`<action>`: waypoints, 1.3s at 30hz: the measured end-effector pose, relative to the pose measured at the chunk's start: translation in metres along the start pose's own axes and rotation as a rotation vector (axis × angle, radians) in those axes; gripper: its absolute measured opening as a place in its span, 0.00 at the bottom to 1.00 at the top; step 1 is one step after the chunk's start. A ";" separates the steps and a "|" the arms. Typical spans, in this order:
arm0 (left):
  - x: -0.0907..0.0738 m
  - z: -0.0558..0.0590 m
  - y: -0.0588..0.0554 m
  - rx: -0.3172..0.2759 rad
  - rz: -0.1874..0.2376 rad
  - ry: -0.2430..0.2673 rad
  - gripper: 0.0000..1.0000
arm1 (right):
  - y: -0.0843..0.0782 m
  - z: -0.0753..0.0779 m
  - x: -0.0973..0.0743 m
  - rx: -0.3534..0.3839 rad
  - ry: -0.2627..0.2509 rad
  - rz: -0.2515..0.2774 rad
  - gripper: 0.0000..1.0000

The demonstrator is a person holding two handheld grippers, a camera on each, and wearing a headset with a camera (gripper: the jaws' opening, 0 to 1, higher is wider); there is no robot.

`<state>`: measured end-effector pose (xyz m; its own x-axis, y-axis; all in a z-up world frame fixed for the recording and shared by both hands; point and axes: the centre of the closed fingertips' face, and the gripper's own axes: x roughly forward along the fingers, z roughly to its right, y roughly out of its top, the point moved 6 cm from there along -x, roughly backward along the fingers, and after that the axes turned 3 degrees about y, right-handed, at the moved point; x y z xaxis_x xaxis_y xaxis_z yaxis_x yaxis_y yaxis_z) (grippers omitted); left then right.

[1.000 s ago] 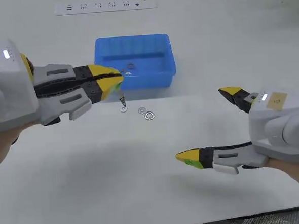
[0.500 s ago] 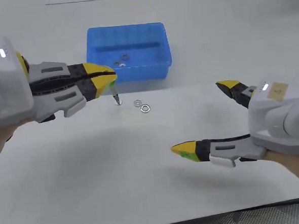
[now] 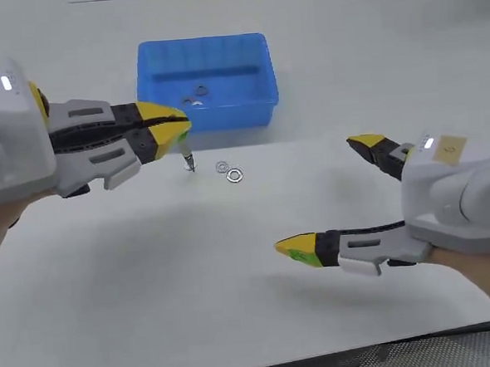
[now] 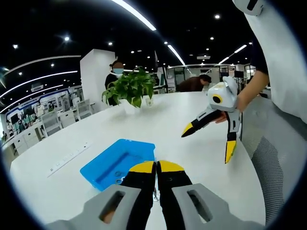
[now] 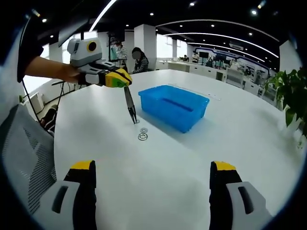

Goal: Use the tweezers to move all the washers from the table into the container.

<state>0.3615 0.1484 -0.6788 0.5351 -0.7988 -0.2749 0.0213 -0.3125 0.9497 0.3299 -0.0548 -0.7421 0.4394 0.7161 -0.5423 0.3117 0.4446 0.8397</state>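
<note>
My left gripper (image 3: 182,126) is shut on thin metal tweezers (image 3: 189,159), which point down at the white table. Their tips sit just left of two washers (image 3: 221,167) (image 3: 234,176); whether a third washer lies at the tips is too small to tell. Behind them stands the blue container (image 3: 259,74) with a few washers (image 3: 199,92) inside. My right gripper (image 3: 325,197) hangs open to the right, holding nothing. In the right gripper view, the tweezers (image 5: 130,108) reach down beside the washers (image 5: 143,137), in front of the container (image 5: 196,108). The left gripper view has its jaws together (image 4: 156,166) above the container (image 4: 103,167).
A white power strip (image 4: 67,159) lies beyond the container. A potted plant (image 4: 130,91) stands at the table's far end, with people (image 4: 117,72) behind it. A mesh chair (image 5: 21,153) is beside the table.
The tweezers' tips have come down to the table at the spot where the leftmost washer lay. The head camera has shifted. My right gripper has stayed open.
</note>
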 end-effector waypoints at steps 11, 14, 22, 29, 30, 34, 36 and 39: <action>-0.002 -0.003 -0.002 -0.070 -0.018 -0.013 0.04 | 0.004 -0.008 0.010 0.008 0.041 0.008 0.98; -0.002 -0.004 -0.002 -0.117 -0.046 -0.028 0.04 | 0.012 -0.013 0.017 0.001 0.093 0.016 0.92; 0.004 -0.005 0.003 -0.077 -0.113 -0.082 0.05 | 0.035 -0.026 0.050 -0.092 0.260 0.011 0.74; 0.009 -0.005 0.008 -0.088 -0.145 -0.107 0.05 | 0.069 -0.026 0.082 -0.162 0.391 0.043 0.54; 0.009 -0.004 0.008 -0.090 -0.145 -0.108 0.05 | 0.073 -0.026 0.088 -0.190 0.415 0.030 0.51; 0.008 -0.004 0.008 -0.100 -0.146 -0.107 0.05 | 0.081 -0.027 0.104 -0.258 0.484 0.015 0.36; 0.006 -0.003 0.008 -0.102 -0.148 -0.106 0.05 | 0.082 -0.026 0.109 -0.274 0.497 0.005 0.31; 0.005 -0.002 0.008 -0.103 -0.152 -0.106 0.05 | 0.081 -0.026 0.115 -0.291 0.522 -0.020 0.28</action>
<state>0.3663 0.1430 -0.6721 0.4279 -0.7977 -0.4249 0.1843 -0.3832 0.9051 0.3840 0.0774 -0.7361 -0.0596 0.8432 -0.5343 0.0400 0.5369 0.8427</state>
